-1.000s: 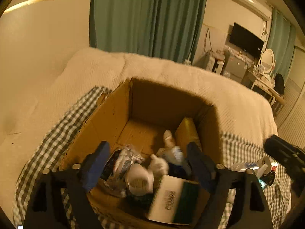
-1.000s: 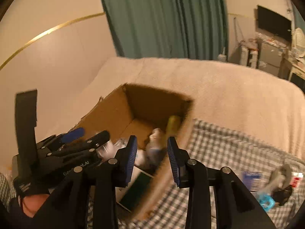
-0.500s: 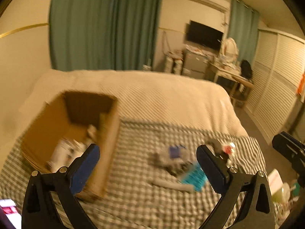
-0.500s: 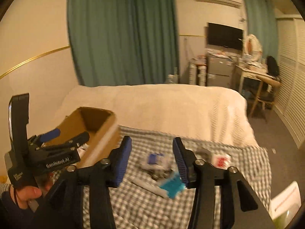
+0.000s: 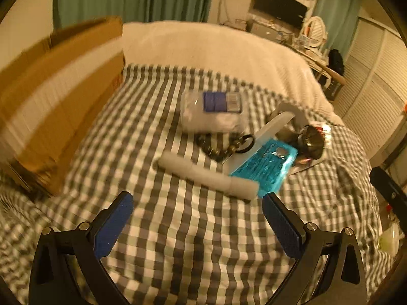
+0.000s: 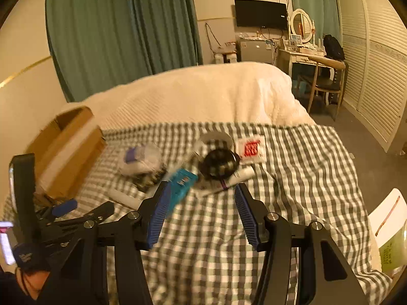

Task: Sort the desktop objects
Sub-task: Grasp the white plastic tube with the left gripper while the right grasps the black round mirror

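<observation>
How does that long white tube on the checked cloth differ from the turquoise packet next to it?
The white tube is round, plain and long; the turquoise packet is flat, shiny and broader. The tube lies nearer the cardboard box, the packet nearer the dark round object. Both lie loose on the checked cloth, ungripped.

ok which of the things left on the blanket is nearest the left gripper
The white tube, lying flat just ahead of the open left gripper. The teal case, the clear bag and the black round item lie farther back.
</observation>
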`<act>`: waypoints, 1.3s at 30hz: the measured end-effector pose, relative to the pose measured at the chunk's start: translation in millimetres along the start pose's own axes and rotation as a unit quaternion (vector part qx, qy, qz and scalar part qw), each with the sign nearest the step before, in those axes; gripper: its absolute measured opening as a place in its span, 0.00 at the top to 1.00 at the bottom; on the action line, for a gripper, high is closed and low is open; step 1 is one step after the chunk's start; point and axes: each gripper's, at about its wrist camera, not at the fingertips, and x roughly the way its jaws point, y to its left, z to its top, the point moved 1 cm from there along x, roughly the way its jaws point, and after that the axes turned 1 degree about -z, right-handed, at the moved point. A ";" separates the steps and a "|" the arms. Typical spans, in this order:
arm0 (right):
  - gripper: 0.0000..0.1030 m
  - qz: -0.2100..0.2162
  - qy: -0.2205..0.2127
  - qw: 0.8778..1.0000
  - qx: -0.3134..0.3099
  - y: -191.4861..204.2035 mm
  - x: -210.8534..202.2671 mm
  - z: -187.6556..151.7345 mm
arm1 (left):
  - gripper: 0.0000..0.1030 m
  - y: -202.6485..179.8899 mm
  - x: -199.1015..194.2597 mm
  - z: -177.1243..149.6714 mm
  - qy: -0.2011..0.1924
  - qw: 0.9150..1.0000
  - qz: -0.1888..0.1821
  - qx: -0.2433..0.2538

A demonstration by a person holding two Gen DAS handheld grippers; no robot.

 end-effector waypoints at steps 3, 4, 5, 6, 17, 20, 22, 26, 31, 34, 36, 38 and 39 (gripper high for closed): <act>0.43 -0.002 -0.008 1.000 0.005 -6.8 21.5 -6.0 | 0.00 4.0 9.1 0.7 -0.009 0.999 0.001 -0.035; 0.42 -0.003 -0.013 1.000 0.007 -9.1 26.6 -7.4 | 0.00 4.6 11.3 1.9 -0.015 0.999 0.000 -0.048; 0.40 -0.002 -0.016 1.000 0.009 -10.8 32.9 -7.9 | 0.00 4.2 13.7 3.3 -0.018 0.998 0.001 -0.055; 0.40 0.001 -0.020 1.000 0.014 -13.1 40.7 -7.7 | 0.00 2.9 17.3 5.8 -0.019 0.998 0.002 -0.058; 0.19 -0.002 -0.017 1.000 0.005 -19.8 122.0 12.5 | 0.08 -7.9 64.2 12.9 -0.010 0.998 0.025 -0.065; 0.18 -0.002 -0.015 1.000 -0.003 -18.6 134.6 14.4 | 0.16 -11.4 72.8 16.0 -0.005 0.998 0.022 -0.052; 0.18 -0.003 0.000 1.000 0.000 -21.0 151.0 10.9 | 0.28 -9.4 73.5 16.7 -0.007 0.998 0.026 -0.055; 0.18 0.001 -0.003 1.000 0.001 -23.2 154.1 8.6 | 0.54 -3.4 72.7 19.7 -0.012 0.998 0.029 -0.061; 0.22 -0.004 -0.004 1.000 0.000 -23.8 154.9 6.6 | 0.70 -1.2 66.6 22.3 -0.020 0.998 0.031 -0.057; 0.27 0.000 -0.002 1.000 -0.001 -25.2 153.3 6.3 | 0.76 -3.2 61.9 21.3 -0.019 0.998 0.024 -0.060; 0.27 0.006 -0.009 1.000 0.005 -27.4 148.5 5.7 | 0.79 -6.1 58.3 21.6 -0.023 0.998 0.021 -0.056; 0.28 0.006 -0.018 1.000 0.008 -28.0 142.6 8.0 | 0.81 -8.7 52.0 20.7 -0.024 0.998 0.014 -0.053; 0.28 0.006 -0.019 1.000 0.005 -27.9 139.7 9.4 | 0.81 -9.7 49.1 21.1 -0.026 0.998 0.010 -0.052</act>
